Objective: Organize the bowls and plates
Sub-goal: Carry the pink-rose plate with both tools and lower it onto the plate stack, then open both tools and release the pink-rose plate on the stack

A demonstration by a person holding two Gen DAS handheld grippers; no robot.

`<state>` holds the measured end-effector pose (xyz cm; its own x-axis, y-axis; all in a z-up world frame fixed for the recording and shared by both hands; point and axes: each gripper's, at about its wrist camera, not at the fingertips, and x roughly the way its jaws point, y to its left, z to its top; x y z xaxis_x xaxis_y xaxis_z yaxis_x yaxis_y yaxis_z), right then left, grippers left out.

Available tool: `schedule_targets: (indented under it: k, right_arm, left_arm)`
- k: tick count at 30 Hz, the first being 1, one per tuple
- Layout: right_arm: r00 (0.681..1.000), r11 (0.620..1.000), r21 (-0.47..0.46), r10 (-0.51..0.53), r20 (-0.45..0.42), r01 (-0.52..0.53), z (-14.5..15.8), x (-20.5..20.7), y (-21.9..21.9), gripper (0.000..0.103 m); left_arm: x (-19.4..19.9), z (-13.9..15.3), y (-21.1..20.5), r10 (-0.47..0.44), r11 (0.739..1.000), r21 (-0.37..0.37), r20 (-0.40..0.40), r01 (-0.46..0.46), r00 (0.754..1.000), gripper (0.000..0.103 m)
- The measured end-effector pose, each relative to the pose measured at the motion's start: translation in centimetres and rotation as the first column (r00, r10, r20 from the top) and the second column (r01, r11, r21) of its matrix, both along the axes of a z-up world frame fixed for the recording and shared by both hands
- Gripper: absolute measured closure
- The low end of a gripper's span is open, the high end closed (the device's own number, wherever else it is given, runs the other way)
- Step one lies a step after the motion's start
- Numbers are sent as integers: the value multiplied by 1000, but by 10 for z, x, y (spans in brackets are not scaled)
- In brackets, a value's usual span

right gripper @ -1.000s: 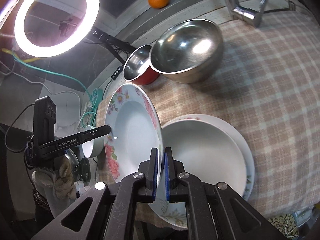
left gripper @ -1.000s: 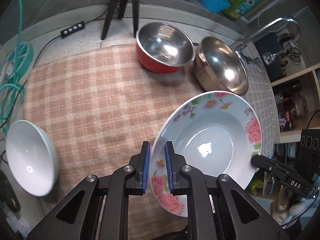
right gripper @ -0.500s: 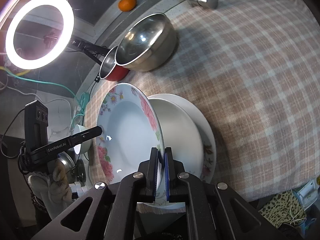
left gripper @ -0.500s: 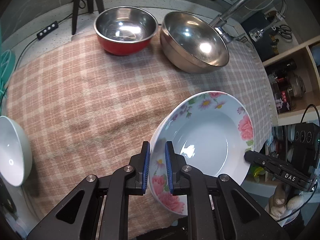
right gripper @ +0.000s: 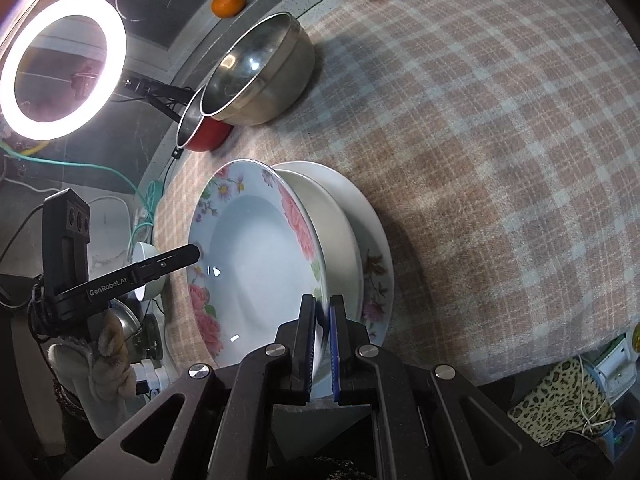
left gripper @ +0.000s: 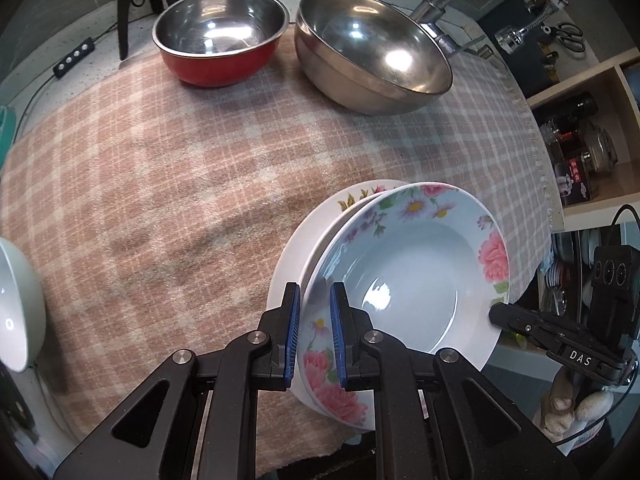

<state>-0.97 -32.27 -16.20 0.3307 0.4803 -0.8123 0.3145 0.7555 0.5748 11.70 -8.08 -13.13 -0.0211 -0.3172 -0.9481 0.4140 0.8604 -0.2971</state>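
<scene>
Two grippers share one load: the left gripper [left gripper: 314, 330] and the right gripper [right gripper: 322, 340] each have their jaws clenched on opposite rims of a flowered plate [left gripper: 412, 276], holding it tilted over a stack of white plates [right gripper: 360, 240] near the front edge of the worktop [left gripper: 48, 32]. The flowered plate's far rim sits low against the stack — whether it touches cannot be told. A checked cloth [left gripper: 168, 168] covers the worktop. Toward the back edge stand a red bowl [left gripper: 218, 54] with a steel lining and, just beside it, a larger steel bowl [left gripper: 372, 52], close to the tap [left gripper: 448, 8]. A white bowl [left gripper: 16, 304] sits at the cloth's left edge — well apart from the plates. A ring light [right gripper: 60, 68] glows beyond the back corner, with an orange [right gripper: 229, 2] on the ledge.
</scene>
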Motion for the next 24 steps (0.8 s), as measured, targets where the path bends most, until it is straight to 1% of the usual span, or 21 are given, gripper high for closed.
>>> schedule_targets:
  k: [6,14,20,24]
  right_arm:
    - [1000,1000,-10,12,-25,-12,-9,-3,2,96]
    - [999,998,-40,39,-25,-40,-8,1,7,96]
    - [996,990,-110,87,-21,-89,-5,4,16,92]
    - [992,978,-170,124,-14,-125,1,4,24,91]
  left_arm:
    - [-1,-1,-3,-9,1000,7,1,9,1000,90]
    - [-2,-2,-1,-5,1000,10,2,5,1000,90]
    - [-3,-3,-3,-9,1000,29,18,9,1000,90]
    - [-1,-5,-1,-4,1000,21,9,4,1000,90]
